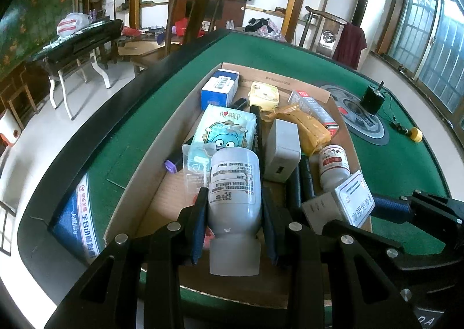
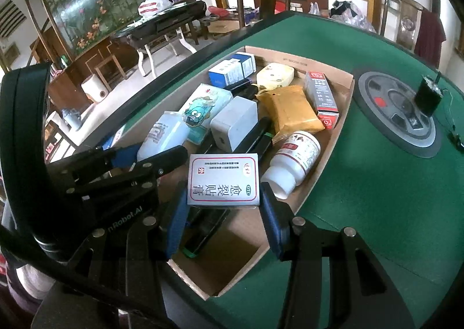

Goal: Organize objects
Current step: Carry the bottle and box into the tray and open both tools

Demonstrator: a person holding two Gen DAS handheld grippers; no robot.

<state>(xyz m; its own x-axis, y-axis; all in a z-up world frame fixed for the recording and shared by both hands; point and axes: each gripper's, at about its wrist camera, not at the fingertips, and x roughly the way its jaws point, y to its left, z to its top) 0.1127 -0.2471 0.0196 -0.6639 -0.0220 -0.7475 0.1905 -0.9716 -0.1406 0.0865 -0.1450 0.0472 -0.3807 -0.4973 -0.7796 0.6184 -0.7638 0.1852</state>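
Observation:
A shallow cardboard box [image 1: 139, 178] [image 2: 333, 152] lies on the green table, full of small items. My left gripper [image 1: 235, 207] is shut on a grey-white plastic bottle [image 1: 233, 184], held over the box's near end with its cap toward me; it also shows in the right wrist view [image 2: 162, 137]. My right gripper [image 2: 223, 198] is shut on a small grey medicine box with Chinese print [image 2: 222, 179], held over the box's near right part; it shows in the left wrist view too [image 1: 352, 201].
In the box lie a white pill bottle with red label [image 2: 295, 155], a yellow packet [image 2: 290, 110], a grey charger block [image 2: 236, 121], a tissue pack [image 1: 229, 129], a blue-white carton [image 1: 220, 87] and a red-grey carton [image 2: 322, 97]. A round grey console [image 2: 397, 114] bears a black motor [image 2: 429, 97].

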